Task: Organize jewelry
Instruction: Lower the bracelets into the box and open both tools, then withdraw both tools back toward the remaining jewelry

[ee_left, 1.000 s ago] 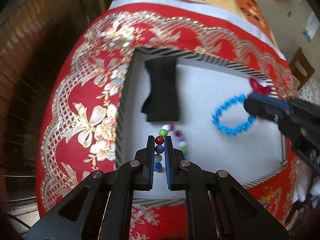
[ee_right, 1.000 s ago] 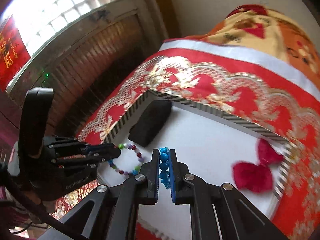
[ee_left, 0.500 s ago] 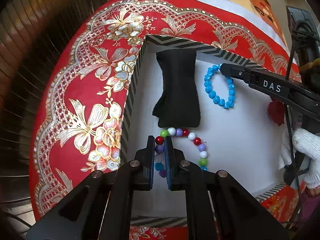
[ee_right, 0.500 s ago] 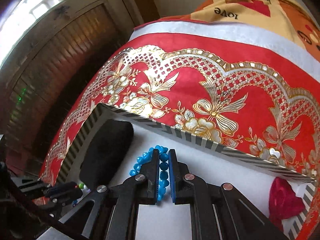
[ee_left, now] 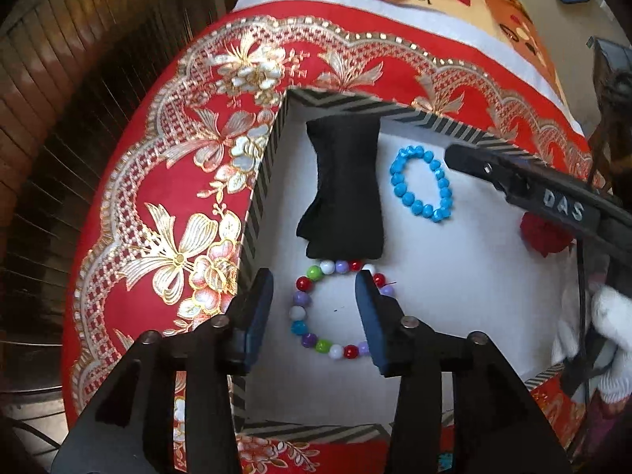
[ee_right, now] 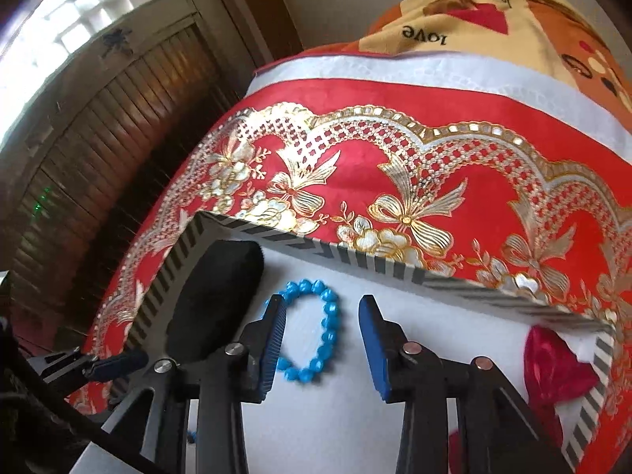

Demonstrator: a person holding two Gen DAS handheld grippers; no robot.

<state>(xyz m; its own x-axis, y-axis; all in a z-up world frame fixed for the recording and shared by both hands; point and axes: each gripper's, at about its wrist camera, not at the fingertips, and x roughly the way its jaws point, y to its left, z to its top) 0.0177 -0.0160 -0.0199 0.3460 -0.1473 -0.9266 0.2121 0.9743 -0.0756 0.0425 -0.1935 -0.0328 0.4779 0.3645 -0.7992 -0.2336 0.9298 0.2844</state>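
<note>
A multicoloured bead bracelet [ee_left: 335, 312] lies flat on the white floor of a striped-rim box [ee_left: 260, 181]. My left gripper [ee_left: 316, 300] is open above it, empty, its jaws to either side. A blue bead bracelet [ee_left: 422, 183] lies flat further back, next to a black cloth bow [ee_left: 343, 193]. It also shows in the right wrist view [ee_right: 316, 331]. My right gripper [ee_right: 322, 335] is open over it, empty. The black bow [ee_right: 215, 300] is to its left. A red bow [ee_right: 553, 367] lies at the box's right edge.
The box rests on a red and gold embroidered cloth [ee_left: 177, 181]. A blanket with red hearts [ee_right: 474, 19] lies behind. A wooden slatted wall [ee_right: 98, 126] stands at the left. A white-gloved hand [ee_left: 608, 328] holds the right gripper.
Both grippers have opened and let go of their bracelets. The multicoloured bracelet now lies in front of the black bow, the blue one to its right.
</note>
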